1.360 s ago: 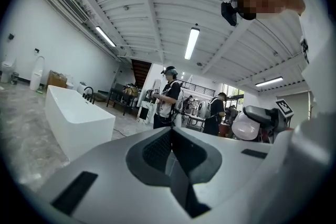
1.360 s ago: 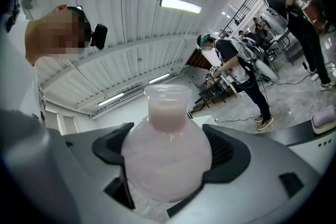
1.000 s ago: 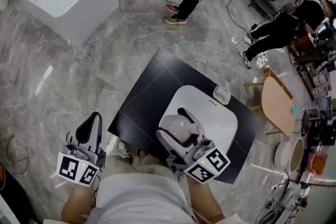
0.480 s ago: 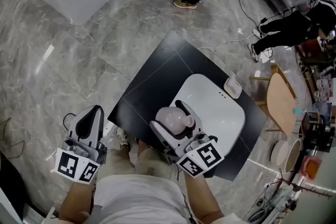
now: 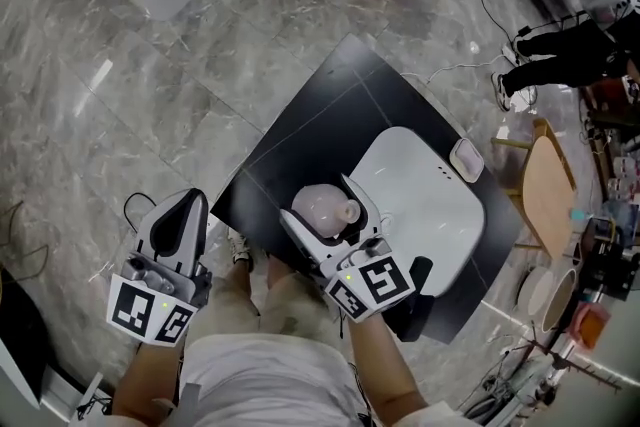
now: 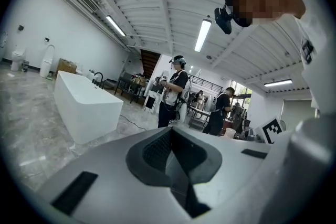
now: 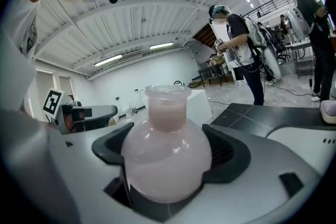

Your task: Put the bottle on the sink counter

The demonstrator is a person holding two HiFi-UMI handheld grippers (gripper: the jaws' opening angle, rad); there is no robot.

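The right gripper (image 5: 326, 215) is clamping the pink round-bellied bottle (image 5: 320, 205) between its two dark pads, the jaws pressing against the belly from either side while the short neck is pointing away along them; the right gripper view is showing the same hold, with the bottle (image 7: 166, 150) filling the gap of the right gripper (image 7: 167, 165). In the head view the bottle is hanging over the near left corner of the black sink counter (image 5: 300, 140), just at the edge of the white basin (image 5: 430, 205) — whether it is touching the surface cannot be told. A small soap dish (image 5: 466, 158) is lying at the basin's far corner. The left gripper (image 5: 186, 215) is hovering over the grey marble floor (image 5: 120, 105), well apart from the counter, its jaws closed together on nothing (image 6: 173, 157). A white bathtub (image 6: 86, 105) is standing beyond.
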